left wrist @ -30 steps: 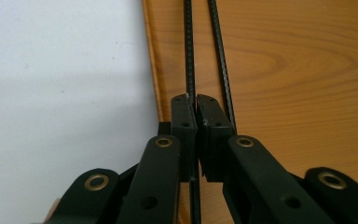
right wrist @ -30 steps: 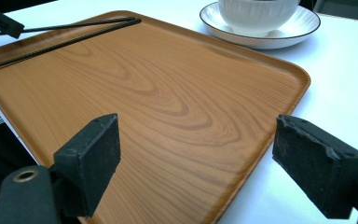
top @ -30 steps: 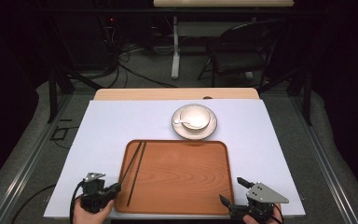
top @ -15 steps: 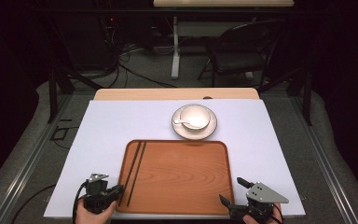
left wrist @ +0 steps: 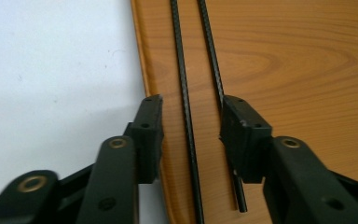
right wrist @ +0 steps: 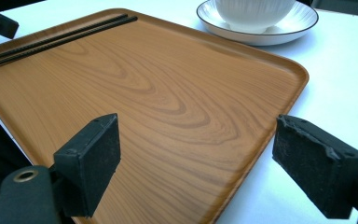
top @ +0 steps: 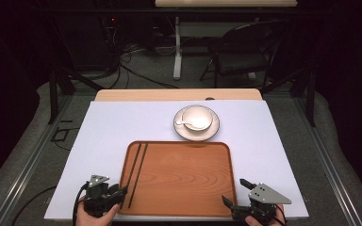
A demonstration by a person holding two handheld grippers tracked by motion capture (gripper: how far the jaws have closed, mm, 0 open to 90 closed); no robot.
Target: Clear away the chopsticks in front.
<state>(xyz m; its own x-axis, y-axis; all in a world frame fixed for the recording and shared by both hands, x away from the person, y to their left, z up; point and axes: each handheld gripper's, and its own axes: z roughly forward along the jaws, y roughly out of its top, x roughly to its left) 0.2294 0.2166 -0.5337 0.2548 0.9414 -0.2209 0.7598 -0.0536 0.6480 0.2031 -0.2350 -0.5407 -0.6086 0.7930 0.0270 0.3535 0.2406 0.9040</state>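
Note:
A wooden tray (top: 184, 181) lies at the table's near middle. Two black chopsticks (top: 139, 167) rest side by side along its left part. My left gripper (top: 121, 192) is open at the tray's near left corner. In the left gripper view its jaws straddle the chopsticks (left wrist: 186, 107): one stick runs between them, the other passes beside the right jaw. My right gripper (top: 233, 190) is open wide at the tray's near right corner, with the tray edge (right wrist: 242, 177) between its jaws and nothing held.
Just beyond the tray's far edge, a white bowl (top: 197, 120) with a spoon in it sits on a saucer (right wrist: 291, 25). A white sheet (top: 103, 136) covers the table. Dark chairs and stands are behind the table.
My left gripper has edged slightly right toward the chopsticks' near ends. The right gripper, tray and bowl have not moved.

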